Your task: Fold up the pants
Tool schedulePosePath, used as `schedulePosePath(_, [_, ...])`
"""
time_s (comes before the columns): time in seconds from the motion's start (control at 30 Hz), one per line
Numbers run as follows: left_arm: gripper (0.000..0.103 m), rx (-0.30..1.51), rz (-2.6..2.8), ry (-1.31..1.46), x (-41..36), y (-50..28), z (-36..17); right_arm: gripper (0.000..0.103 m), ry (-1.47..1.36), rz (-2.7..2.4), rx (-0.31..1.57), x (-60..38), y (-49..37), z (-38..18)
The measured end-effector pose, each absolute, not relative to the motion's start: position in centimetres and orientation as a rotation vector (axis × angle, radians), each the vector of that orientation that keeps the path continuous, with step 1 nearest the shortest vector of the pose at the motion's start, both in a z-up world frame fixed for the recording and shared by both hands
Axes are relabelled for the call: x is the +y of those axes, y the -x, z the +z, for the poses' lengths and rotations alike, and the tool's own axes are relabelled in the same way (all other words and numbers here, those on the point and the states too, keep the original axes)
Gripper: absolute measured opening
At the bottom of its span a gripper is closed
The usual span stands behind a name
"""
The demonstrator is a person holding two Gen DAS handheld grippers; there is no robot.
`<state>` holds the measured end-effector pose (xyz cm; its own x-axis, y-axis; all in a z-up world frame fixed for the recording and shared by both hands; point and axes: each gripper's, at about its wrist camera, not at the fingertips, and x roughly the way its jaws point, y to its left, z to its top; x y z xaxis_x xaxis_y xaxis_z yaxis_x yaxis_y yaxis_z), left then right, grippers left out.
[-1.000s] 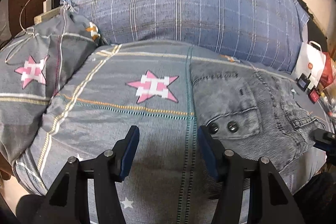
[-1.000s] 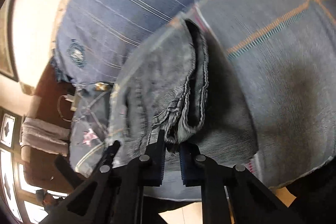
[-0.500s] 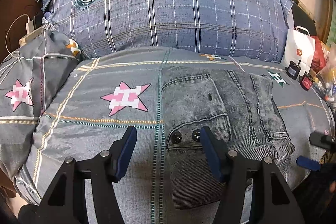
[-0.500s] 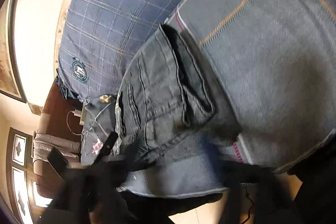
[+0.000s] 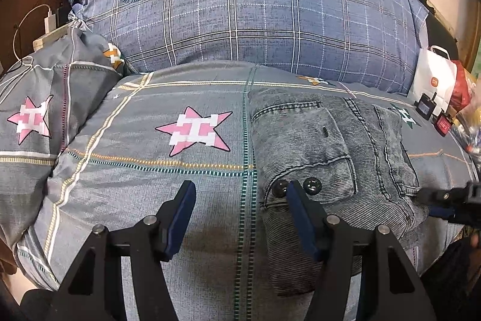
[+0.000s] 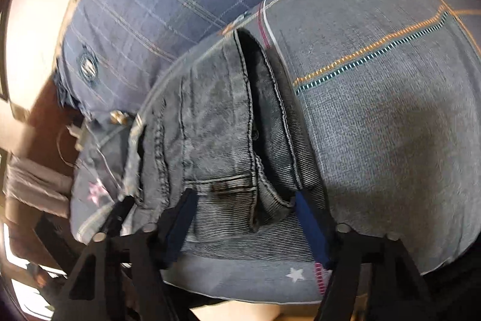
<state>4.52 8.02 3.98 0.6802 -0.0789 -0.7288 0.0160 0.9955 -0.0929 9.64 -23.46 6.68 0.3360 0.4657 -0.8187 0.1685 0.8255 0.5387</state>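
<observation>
Pants: grey denim jeans (image 5: 327, 158) lie in a compact folded stack on the right part of the star-print bedspread (image 5: 150, 200), back pocket with two dark snaps (image 5: 296, 187) facing up.
Progress: the bundle looks several layers thick and roughly rectangular, so folding seems mostly or wholly done; at most a last tidy or one more fold is left.
Left gripper (image 5: 240, 206): jaws stand apart and empty, hovering over bare bedspread, its right finger just at the jeans' near left edge.
Right gripper (image 6: 243, 218): jaws closing, with the near end of the stack between the blue pads (image 6: 309, 218); no pad clearly presses the denim.
Edges: the layered side of the fold runs far to near in the right wrist view, with a loose pocket lip gaping along it.
Near limit: the bed's edge falls away just behind the stack.
Far limit: a plaid pillow (image 5: 255, 8) blocks the far side.
Open room: broad clear bedspread to the left; a white bag (image 5: 436, 77) and small items crowd the far right.
</observation>
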Motion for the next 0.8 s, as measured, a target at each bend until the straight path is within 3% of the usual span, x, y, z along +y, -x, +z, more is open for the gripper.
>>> schedulePosePath(0.03, [0.063, 0.82, -0.055, 0.084, 8.1, -4.5, 3.9, 0.047, -0.576, 0.209, 1.243, -23.2, -9.8, 6.8])
schedulePosePath(0.1, [0.063, 0.82, -0.062, 0.091, 8.1, -4.5, 3.9, 0.039, -0.496, 0.202, 1.299, -23.1, -10.5, 6.5])
schedulePosePath(0.4, [0.063, 0.818, -0.07, 0.088, 8.0, -4.4, 3.8, 0.042, -0.245, 0.242, 1.286, -20.6, -12.7, 8.8])
schedulePosePath(0.5, [0.063, 0.812, -0.067, 0.086, 8.3, -4.3, 4.0, 0.042, -0.293, 0.278, 1.381, -20.8, -13.9, 6.5])
schedulePosePath(0.67, [0.064, 0.825, -0.058, 0.103, 8.5, -4.7, 3.5, 0.032, -0.332, 0.372, 1.384, -20.6, -13.2, 7.6])
schedulePosePath(0.8, [0.064, 0.817, -0.067, 0.072, 8.1, -4.5, 3.7, 0.035, -0.387, 0.4, 1.435, -21.3, -13.6, 5.8])
